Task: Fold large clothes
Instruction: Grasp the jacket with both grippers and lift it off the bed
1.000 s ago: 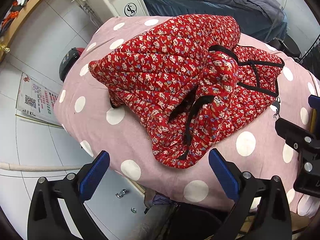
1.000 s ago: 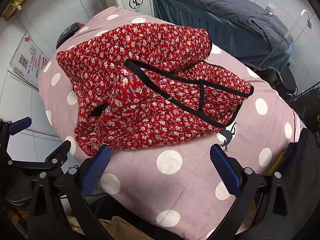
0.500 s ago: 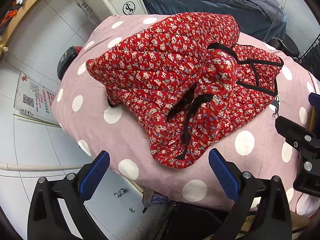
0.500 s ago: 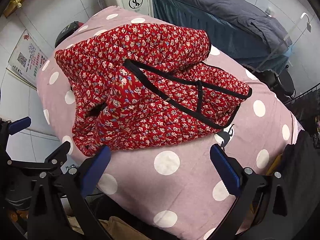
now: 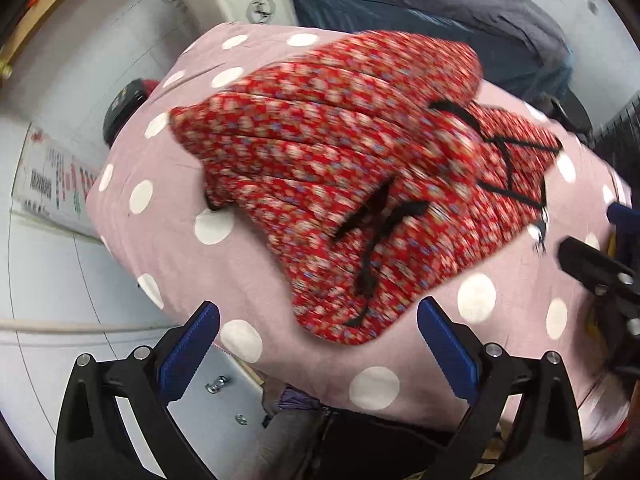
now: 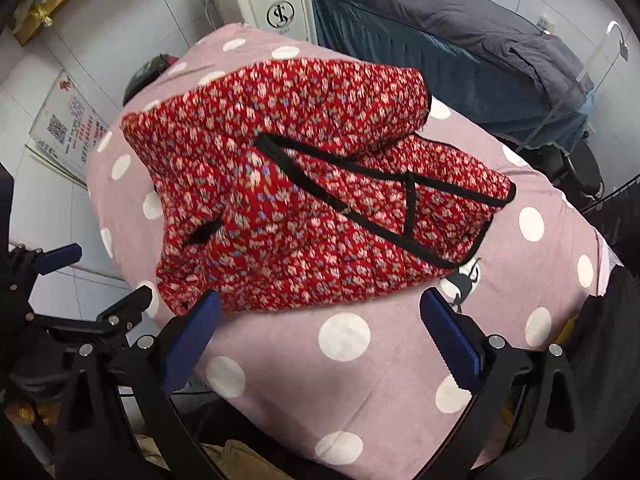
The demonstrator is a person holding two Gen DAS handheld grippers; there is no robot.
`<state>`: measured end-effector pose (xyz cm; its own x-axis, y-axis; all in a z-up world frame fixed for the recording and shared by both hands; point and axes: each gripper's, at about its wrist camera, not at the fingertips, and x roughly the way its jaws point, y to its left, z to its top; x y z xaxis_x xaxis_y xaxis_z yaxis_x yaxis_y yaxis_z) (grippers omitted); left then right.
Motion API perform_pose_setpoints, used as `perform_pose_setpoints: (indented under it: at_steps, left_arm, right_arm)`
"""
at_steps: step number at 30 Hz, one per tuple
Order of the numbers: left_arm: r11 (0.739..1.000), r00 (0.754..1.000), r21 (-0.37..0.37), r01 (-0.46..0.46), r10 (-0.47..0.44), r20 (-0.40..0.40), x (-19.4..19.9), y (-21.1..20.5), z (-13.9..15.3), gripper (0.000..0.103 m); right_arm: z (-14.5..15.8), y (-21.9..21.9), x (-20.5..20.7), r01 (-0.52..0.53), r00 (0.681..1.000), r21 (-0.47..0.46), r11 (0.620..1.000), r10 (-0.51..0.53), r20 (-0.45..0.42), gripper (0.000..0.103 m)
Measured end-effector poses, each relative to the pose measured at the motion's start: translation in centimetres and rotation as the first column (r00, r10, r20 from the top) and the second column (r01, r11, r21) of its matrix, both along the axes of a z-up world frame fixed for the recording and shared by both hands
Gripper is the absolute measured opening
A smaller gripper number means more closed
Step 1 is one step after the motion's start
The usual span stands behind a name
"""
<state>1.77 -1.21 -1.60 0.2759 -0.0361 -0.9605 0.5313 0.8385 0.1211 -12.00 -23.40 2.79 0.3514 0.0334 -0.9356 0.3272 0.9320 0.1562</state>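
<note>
**Red floral quilted jacket, bundled on dotted surface**

Item: red floral quilted jacket with black trim, lying loosely folded on the pink polka-dot surface, ahead of both claws. Long axis ran from the left claw's near side diagonally away toward the far right; the black-edged hem pointed right. Left claw: spread wide, holding nothing, just short of the jacket's nearest edge. Right claw: likewise parted and empty, its left finger overlapping the jacket's near corner. White machine stood beyond.
</note>
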Motion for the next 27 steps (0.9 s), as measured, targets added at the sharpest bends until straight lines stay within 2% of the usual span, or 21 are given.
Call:
perform_pose_setpoints:
  at_steps: [3,6,10,14,17,22,25,27]
  left_arm:
    - [0.995,0.995,-0.035,-0.092,0.093,0.021,3.6,2.4,1.1,0.097]
    - [0.974,0.975,-0.085,-0.212,0.217,0.049,8.4,5.9,2.8,0.097]
    - [0.920,0.939,-0.204,-0.333,0.344,0.019,14.2,9.3,4.4,0.097]
    - [0.908,0.935,-0.224,-0.354,0.343,-0.088,18.8,8.6,2.0,0.097]
    - [0.880,0.904,-0.227,-0.417,0.375,-0.206,22.1,7.9,-1.8,0.097]
    - [0.810,0.822,-0.259,-0.527,0.406,-0.400,25.1,7.5,-7.6,0.096]
    - [0.809,0.806,-0.254,-0.530,0.386,-0.449,25.2,6.8,-9.8,0.095]
    - [0.807,0.801,-0.263,-0.529,0.373,-0.468,25.0,6.6,-11.0,0.094]
  right_arm:
    - [0.8,-1.4,1.1,-0.006,0.998,0.046,0.999,0.003,0.056,0.098]
    - [2.3,-2.9,3.6,-0.034,0.992,0.045,0.998,0.029,0.125,0.098]
    - [3.5,-4.0,8.5,-0.077,0.980,0.033,0.996,0.070,0.184,0.098]
    - [1.9,-4.6,15.3,-0.110,0.983,0.082,0.991,0.096,0.155,0.098]
    - [0.1,-4.4,20.3,-0.129,0.984,0.073,0.989,0.119,0.130,0.098]
    - [-4.4,-2.7,28.3,-0.151,0.988,0.055,0.987,0.149,0.026,0.098]
    - [-8.3,-1.0,32.1,-0.190,0.976,-0.030,0.981,0.186,-0.111,0.098]
    - [-11.8,0.3,33.4,-0.256,0.938,-0.085,0.963,0.226,-0.263,0.098]
